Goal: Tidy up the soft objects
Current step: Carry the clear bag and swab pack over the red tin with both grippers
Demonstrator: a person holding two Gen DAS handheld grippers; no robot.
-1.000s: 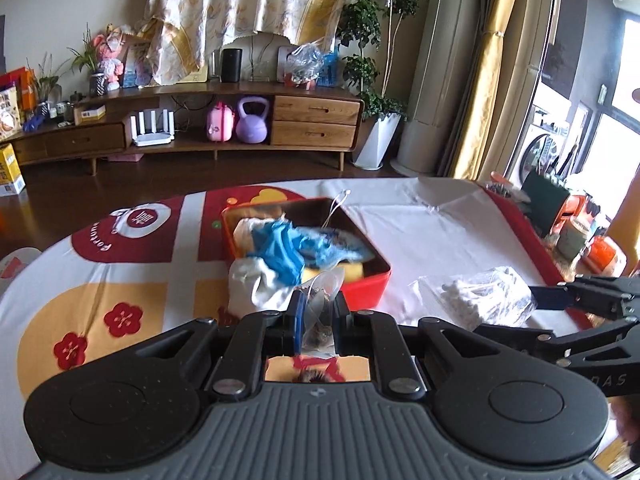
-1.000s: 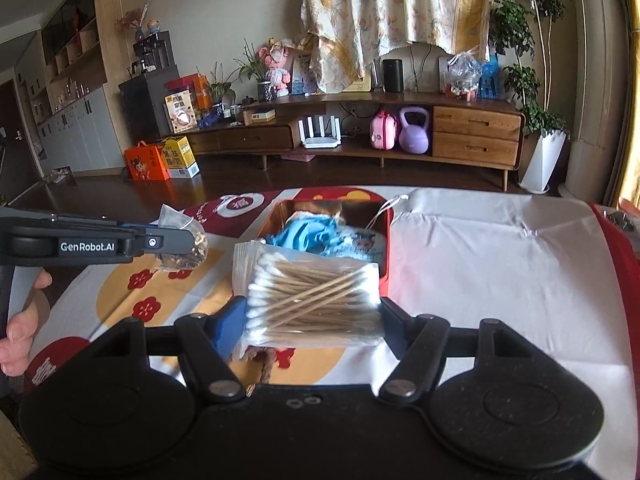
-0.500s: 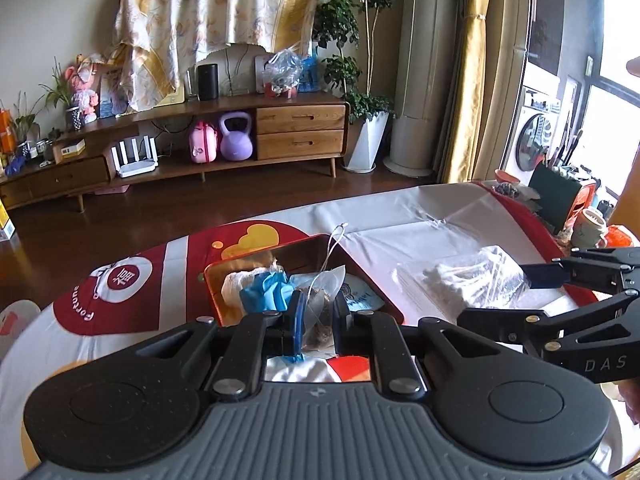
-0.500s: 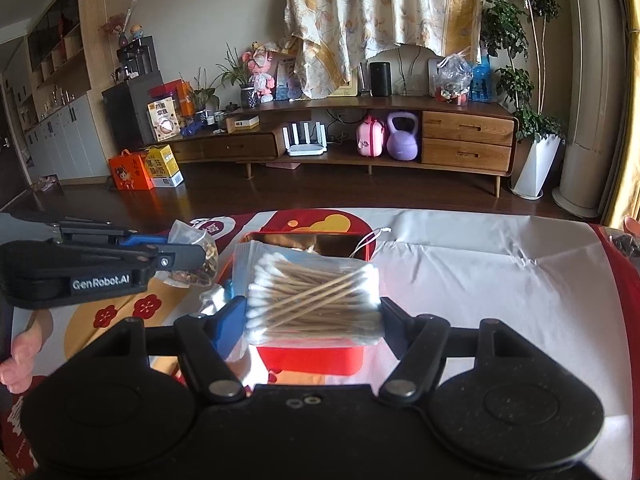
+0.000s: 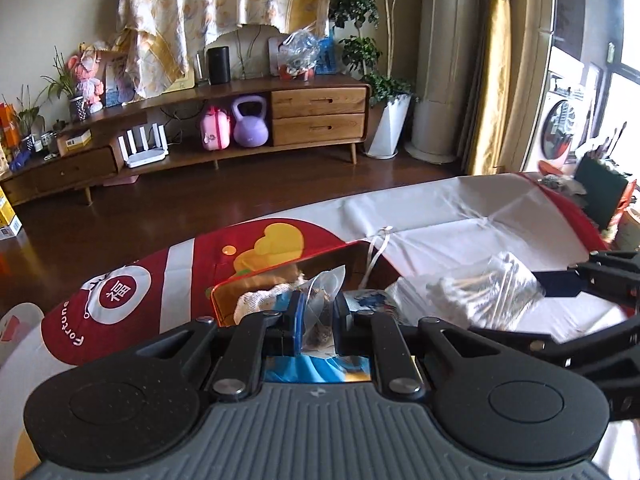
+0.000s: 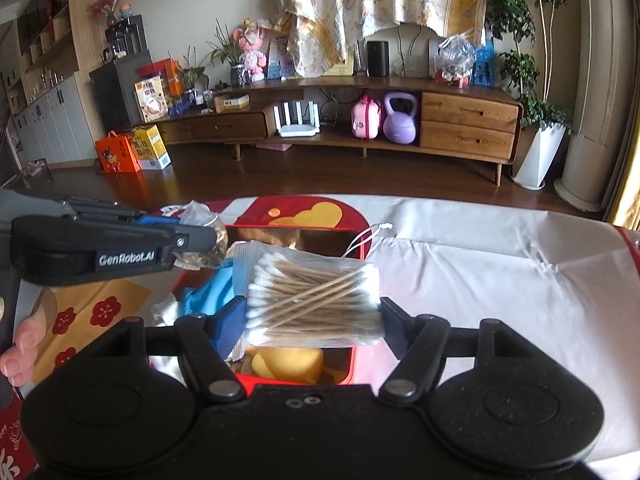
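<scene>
A red box (image 6: 362,250) (image 5: 280,266) stands on the table holding blue cloth (image 6: 208,292), a white cloth (image 5: 256,300) and a yellow sponge (image 6: 288,362). My left gripper (image 5: 318,314) is shut on a small clear bag of brownish bits (image 5: 324,300) and holds it over the box; it also shows in the right wrist view (image 6: 200,236). My right gripper (image 6: 312,316) is shut on a clear bag of cotton swabs (image 6: 312,296), held above the box's near end; the bag shows in the left wrist view (image 5: 480,292).
The table carries a red, white and yellow printed cloth (image 6: 480,280). Green and orange items (image 5: 600,196) sit at the table's far right edge. A wooden TV cabinet (image 6: 464,120) stands across the dark floor.
Both grippers have moved forward over the red box with their bags. The box now lies right under the fingers in both views.
</scene>
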